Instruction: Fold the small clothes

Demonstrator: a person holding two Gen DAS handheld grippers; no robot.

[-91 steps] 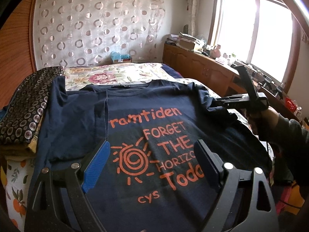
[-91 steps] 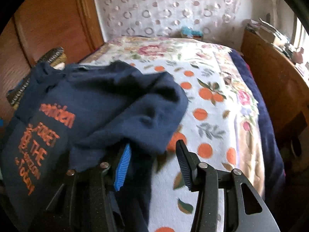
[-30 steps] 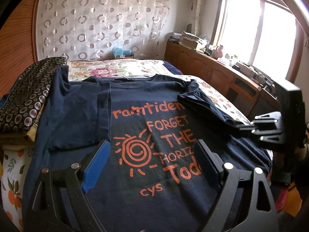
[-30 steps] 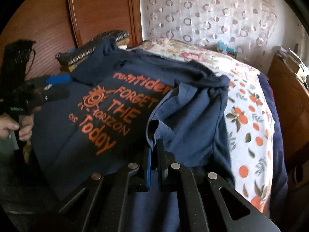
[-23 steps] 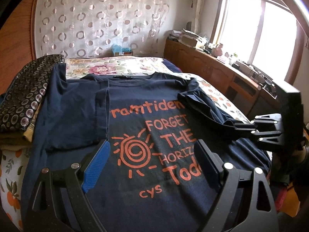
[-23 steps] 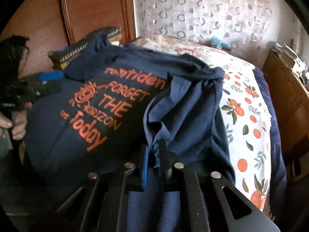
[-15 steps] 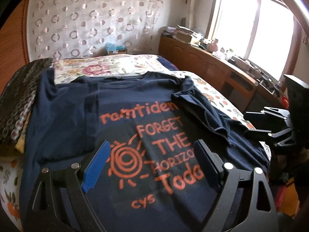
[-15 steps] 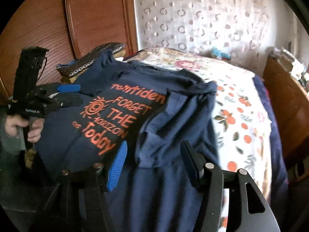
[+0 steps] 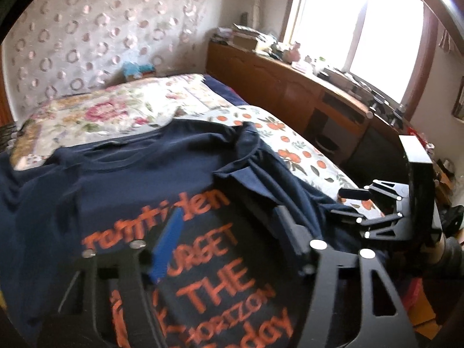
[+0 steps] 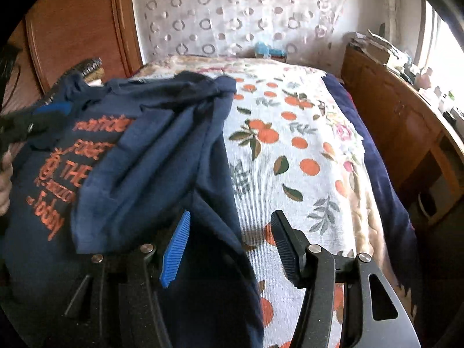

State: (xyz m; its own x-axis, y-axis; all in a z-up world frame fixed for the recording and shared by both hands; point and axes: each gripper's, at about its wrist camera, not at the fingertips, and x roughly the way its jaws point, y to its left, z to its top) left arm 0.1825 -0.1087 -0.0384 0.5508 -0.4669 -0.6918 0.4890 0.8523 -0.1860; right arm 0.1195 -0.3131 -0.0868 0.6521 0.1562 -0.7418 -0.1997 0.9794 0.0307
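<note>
A navy T-shirt (image 9: 121, 191) lies print-up on the bed (image 10: 304, 150), its right sleeve folded inward. The right gripper (image 10: 229, 249) hangs open over the shirt's edge. The left gripper (image 9: 229, 237), its jaws just narrowed, holds nothing above the print.

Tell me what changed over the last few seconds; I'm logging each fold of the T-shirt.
The right tongs, shut on the sleeve a second ago, carried it inward over the print, have just opened and let it go; it now lies folded on the navy T-shirt. The left tongs have just been closing, nothing pinched between them, and shifted toward the neckline. The T-shirt stays spread on the bedspread.
</note>
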